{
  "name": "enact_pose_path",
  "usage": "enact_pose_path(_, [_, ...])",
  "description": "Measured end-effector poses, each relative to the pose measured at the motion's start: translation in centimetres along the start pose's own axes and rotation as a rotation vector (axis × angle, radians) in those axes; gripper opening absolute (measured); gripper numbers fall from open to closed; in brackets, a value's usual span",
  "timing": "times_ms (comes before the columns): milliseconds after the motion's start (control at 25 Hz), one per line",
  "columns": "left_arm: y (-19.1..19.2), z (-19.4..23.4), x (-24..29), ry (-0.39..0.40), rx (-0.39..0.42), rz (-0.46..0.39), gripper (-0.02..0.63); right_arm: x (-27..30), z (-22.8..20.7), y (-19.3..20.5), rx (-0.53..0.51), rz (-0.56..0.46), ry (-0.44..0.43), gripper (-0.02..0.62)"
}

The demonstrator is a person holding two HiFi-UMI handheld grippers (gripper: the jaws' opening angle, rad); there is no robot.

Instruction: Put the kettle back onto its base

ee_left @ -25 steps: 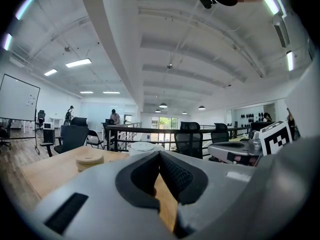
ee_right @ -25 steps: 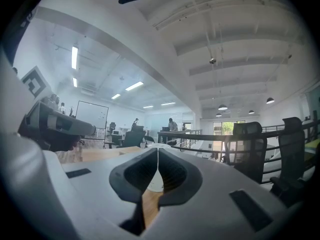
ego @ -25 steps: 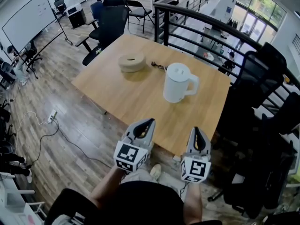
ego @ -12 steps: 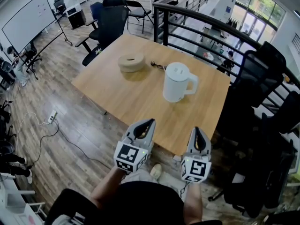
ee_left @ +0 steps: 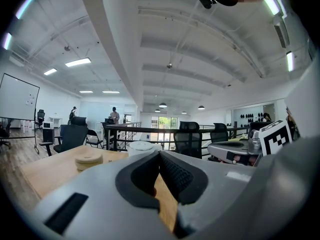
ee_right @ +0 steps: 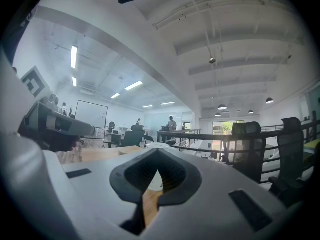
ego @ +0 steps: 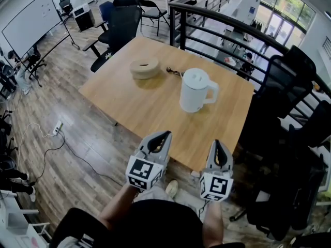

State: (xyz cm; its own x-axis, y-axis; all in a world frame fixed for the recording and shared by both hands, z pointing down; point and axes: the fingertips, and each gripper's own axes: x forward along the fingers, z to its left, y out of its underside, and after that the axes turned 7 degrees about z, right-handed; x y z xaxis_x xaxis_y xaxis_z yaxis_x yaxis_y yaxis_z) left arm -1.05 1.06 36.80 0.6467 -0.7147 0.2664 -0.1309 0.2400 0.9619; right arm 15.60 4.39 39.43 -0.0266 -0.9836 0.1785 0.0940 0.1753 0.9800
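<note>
Since nothing is shifting from a second ago, the left gripper (ego: 163,134) and right gripper (ego: 216,144) are idling clenched and empty; ahead of them the kettle (ego: 196,90) is sitting apart from its base (ego: 145,68).

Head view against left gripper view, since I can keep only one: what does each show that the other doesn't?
Only the head view: the kettle whole, body and handle, where the other view catches just its lid. Only the left gripper view: the left gripper seen along its jaws, which meet with nothing between them, and the ceiling lights. Both: kettle, its round base standing apart from it, the table, and the right gripper.
</note>
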Motion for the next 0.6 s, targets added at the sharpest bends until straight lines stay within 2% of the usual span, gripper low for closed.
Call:
enact_pose_path(320, [-0.04,0.0,0.2,0.005,0.0,0.004,0.002,0.09,-0.13,0.4,-0.007,0.033,0.003,-0.003])
enact_pose_path(600, [0.01,0.0,0.38,0.005,0.0,0.004,0.002,0.28,-0.15,0.37,-0.003,0.013,-0.002,-0.003])
